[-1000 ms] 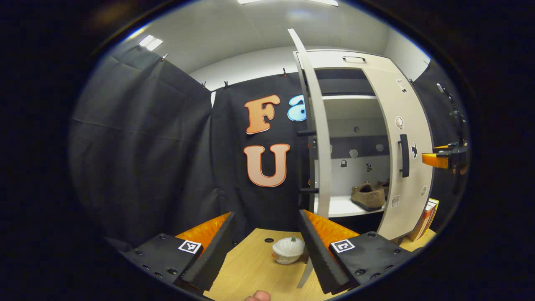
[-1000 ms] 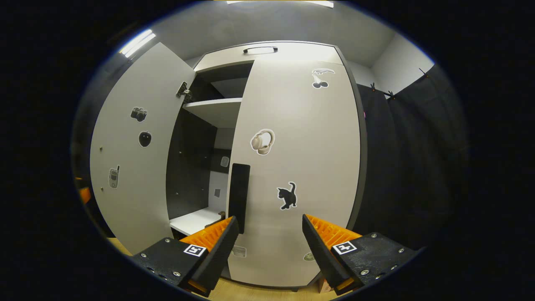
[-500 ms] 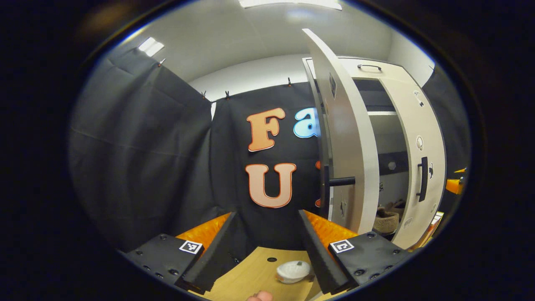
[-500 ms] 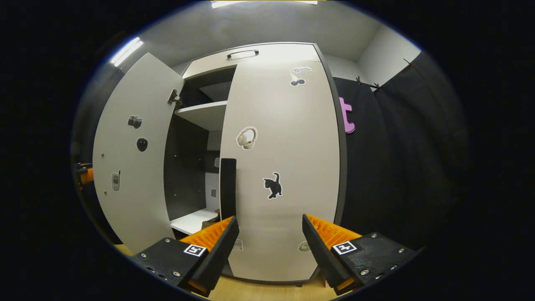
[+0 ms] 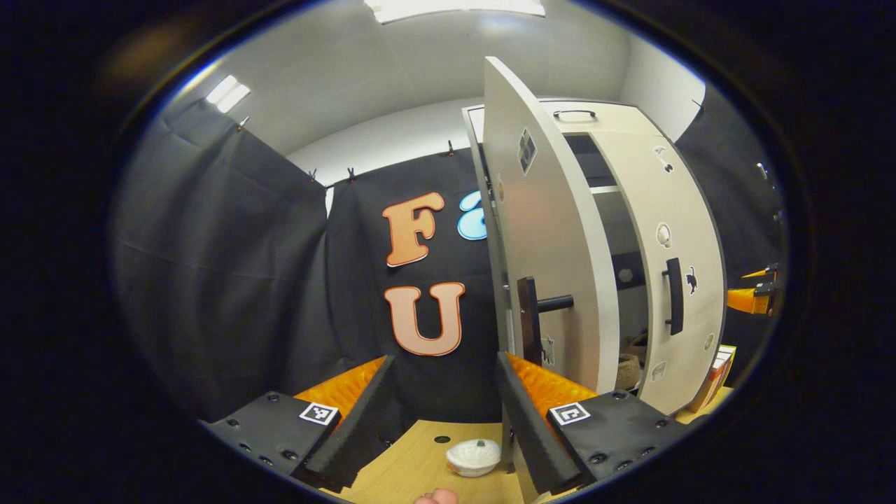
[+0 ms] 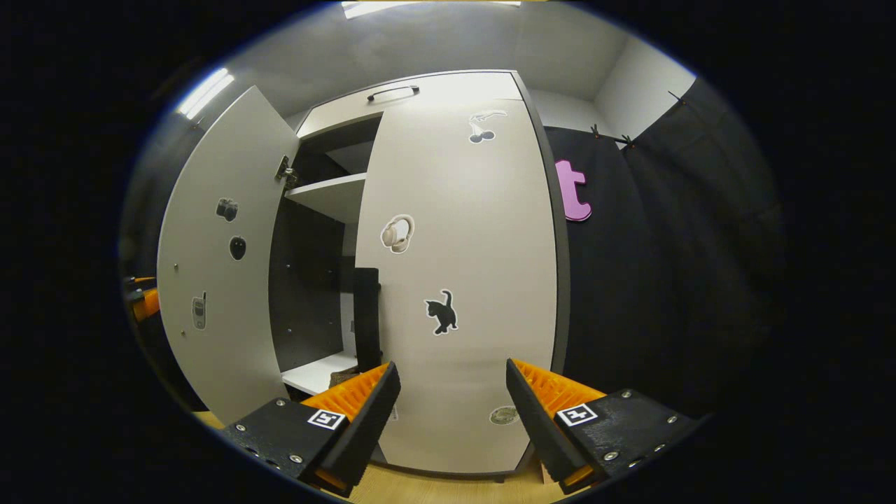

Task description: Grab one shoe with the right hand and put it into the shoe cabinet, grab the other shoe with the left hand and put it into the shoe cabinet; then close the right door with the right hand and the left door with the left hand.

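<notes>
Both tongs, left (image 5: pixel 444 413) and right (image 6: pixel 451 413), are held wide apart, gripping nothing; a shoe (image 5: pixel 628 367) is glimpsed inside the shoe cabinet (image 6: pixel 420 87), between the half-open left door (image 5: pixel 553 245) and the nearly closed right door (image 6: pixel 462 280)

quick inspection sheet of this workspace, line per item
surface: light wood tabletop.
job's things: shoe cabinet; right door nearly shut, left door still ajar; shoes on the lower shelf.
clutter: small white bowl-like item on the tabletop; books beside the cabinet.
grippers: left gripper open, holding nothing, by the left door; right gripper open, facing the right door.
cables: nothing seen.
surroundings: black cloth wall, white ceiling with lights.
</notes>
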{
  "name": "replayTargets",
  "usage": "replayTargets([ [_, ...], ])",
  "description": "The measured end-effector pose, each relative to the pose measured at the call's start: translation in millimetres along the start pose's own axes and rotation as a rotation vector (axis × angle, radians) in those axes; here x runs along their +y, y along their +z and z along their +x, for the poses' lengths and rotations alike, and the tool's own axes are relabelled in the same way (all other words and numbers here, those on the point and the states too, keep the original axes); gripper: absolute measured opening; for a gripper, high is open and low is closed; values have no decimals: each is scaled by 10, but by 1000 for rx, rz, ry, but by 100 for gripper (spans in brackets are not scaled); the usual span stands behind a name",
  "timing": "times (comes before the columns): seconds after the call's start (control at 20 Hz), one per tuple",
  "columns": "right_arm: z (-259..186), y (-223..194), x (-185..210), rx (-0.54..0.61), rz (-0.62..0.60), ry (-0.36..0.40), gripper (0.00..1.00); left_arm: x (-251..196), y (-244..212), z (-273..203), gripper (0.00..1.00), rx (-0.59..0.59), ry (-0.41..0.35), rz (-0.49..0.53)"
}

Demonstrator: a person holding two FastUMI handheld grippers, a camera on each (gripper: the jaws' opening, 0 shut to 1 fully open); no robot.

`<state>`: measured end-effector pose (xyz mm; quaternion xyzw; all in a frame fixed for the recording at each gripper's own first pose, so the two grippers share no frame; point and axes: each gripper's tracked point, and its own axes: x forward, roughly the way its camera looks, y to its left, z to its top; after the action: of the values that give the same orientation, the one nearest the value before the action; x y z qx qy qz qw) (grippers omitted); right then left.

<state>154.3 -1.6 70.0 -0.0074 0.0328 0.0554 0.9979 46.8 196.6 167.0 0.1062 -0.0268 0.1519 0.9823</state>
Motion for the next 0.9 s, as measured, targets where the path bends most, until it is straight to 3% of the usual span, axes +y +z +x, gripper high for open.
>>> replayTargets([
  [0.05, -8, -17, -24, 5, -8, -1, 94, -104, 9, -21, 98, 2, -17, -1],
  [0.1, -21, -30, -55, 10, -15, -3, 94, -215, 20, -19, 89, 5, -36, -15],
  [0.15, -38, -39, -80, 12, -17, -5, 94, -314, 26, -7, 89, 11, -56, -31],
  [0.2, -56, -32, -98, 13, -15, -8, 94, -430, 25, 15, 97, 19, -79, -51],
  [0.35, -117, 4, -188, 9, -12, -29, 94, -812, 70, 88, 90, 24, -153, -78],
  [0.45, -176, 14, -249, 12, -18, -48, 94, -1029, 136, 150, 98, 6, -197, -87],
  [0.55, -217, 10, -285, 17, -25, -62, 94, -1200, 186, 202, 92, -5, -227, -91],
  [0.9, -371, -14, -363, 23, -28, -100, 94, -1746, 124, 363, 95, -8, -331, -126],
])
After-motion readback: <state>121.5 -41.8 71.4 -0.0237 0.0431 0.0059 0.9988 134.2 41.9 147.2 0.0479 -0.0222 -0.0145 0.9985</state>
